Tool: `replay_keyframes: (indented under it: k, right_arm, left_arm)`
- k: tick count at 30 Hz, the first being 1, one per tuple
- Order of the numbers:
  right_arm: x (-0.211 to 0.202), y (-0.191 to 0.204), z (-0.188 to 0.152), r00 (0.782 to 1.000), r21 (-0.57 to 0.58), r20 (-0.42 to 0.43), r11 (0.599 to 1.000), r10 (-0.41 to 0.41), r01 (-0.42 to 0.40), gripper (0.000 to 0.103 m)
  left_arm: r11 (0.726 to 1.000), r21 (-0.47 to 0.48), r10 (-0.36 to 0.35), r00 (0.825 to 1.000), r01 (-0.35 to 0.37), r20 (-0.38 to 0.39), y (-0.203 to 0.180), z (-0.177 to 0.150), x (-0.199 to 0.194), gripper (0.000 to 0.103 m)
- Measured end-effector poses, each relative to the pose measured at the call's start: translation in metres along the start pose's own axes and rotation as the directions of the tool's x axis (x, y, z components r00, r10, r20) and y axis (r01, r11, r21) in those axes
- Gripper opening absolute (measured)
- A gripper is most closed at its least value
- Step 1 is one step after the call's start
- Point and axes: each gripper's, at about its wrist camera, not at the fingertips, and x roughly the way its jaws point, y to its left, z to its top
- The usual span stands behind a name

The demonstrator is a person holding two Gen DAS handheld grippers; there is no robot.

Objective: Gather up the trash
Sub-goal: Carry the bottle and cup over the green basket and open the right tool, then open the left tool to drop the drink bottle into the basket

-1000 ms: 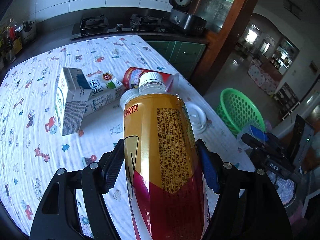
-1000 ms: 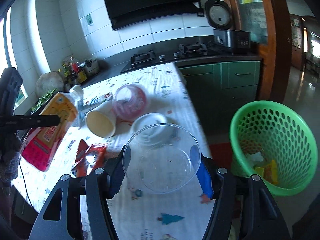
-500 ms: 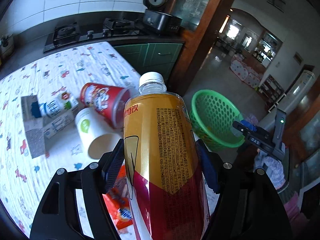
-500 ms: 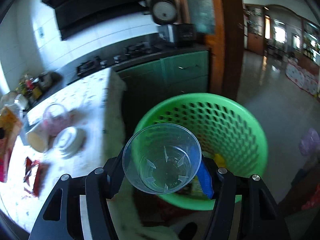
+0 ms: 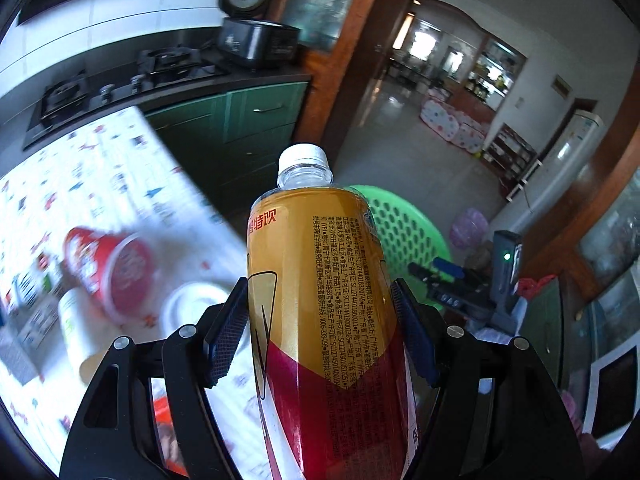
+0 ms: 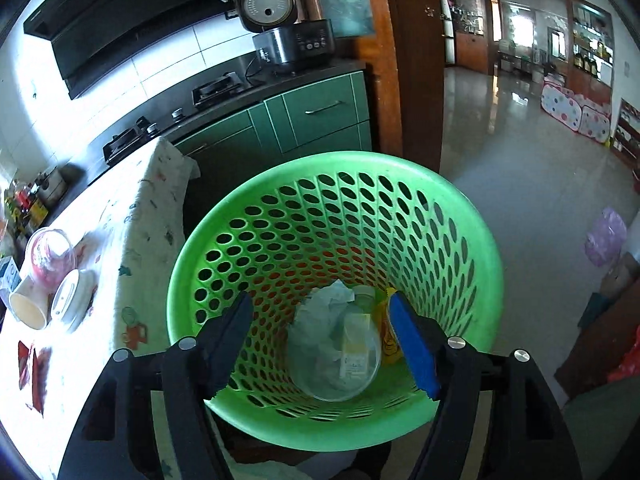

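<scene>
My left gripper (image 5: 318,324) is shut on a yellow-and-red drink bottle (image 5: 320,300) with a white cap, held over the table's right edge. Behind the bottle the green basket (image 5: 404,228) shows on the floor. My right gripper (image 6: 320,332) hangs above the green basket (image 6: 460,216), its jaws opening with nothing pressed between them. The clear plastic cup (image 6: 334,360) lies inside the basket on crumpled paper (image 6: 324,304) and a yellow wrapper (image 6: 390,340). The other gripper (image 5: 452,284) is seen past the basket in the left wrist view.
On the patterned tablecloth (image 5: 100,184) lie a red cup (image 5: 108,268), a white paper cup (image 5: 80,332), a white lid (image 5: 188,308) and a red wrapper (image 6: 30,364). Green cabinets (image 6: 316,120), a stove and a rice cooker (image 6: 280,28) stand behind. Tiled floor spreads to the right.
The right gripper swung from the table to over the basket, opened, and the clear cup dropped inside. The left gripper carried the bottle rightward toward the basket.
</scene>
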Motion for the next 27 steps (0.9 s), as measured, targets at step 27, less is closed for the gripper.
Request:
replay_keyframes:
  k: [27]
  right_arm:
    - [-0.061,-0.023,-0.026,0.993,0.000,0.120,1.000,-0.011,0.011,0.071]
  left_arm:
    - [0.985,0.155,-0.036,0.978,0.069,-0.204,-0.090,0.044,0.197,0.070]
